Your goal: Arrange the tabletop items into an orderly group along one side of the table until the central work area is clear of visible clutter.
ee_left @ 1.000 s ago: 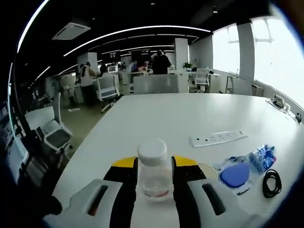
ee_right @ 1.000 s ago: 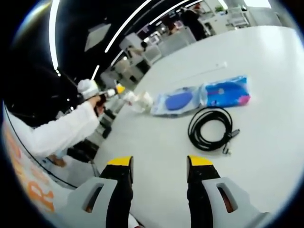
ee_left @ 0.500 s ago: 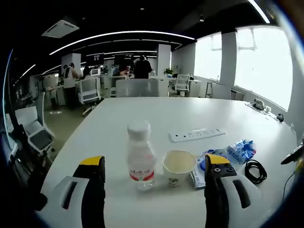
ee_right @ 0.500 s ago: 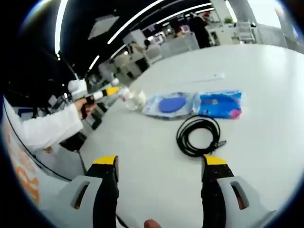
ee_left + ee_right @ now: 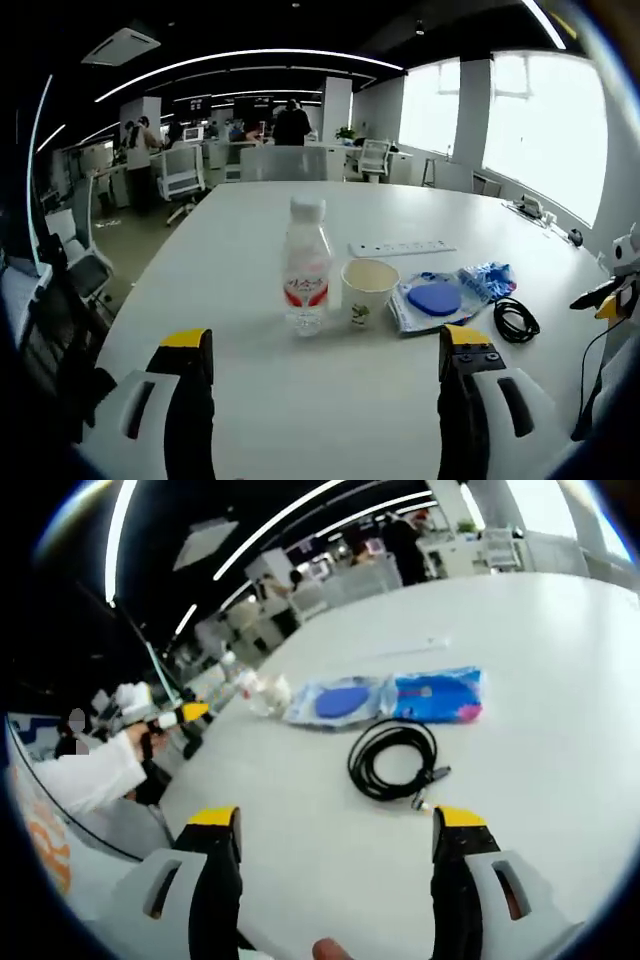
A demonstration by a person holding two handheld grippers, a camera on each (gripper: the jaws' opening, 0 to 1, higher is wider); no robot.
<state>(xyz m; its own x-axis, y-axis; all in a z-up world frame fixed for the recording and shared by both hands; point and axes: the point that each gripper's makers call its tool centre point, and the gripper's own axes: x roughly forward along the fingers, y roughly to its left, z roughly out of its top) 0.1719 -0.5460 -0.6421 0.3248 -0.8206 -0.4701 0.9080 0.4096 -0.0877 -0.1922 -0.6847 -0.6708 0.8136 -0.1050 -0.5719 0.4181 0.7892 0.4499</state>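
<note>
Though near bottle (image 5: 306, 265), bare table (image 5: 320, 400).

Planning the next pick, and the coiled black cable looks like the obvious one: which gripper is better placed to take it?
Right, probably. The black cable lies just ahead of the open right gripper, roughly between its fingers. The left gripper, also open, faces the bottle and paper cup, with the cable off to its side.

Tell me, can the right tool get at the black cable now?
Probably yes. The right tool is open and the black cable lies just ahead of it on bare table, with nothing between.
</note>
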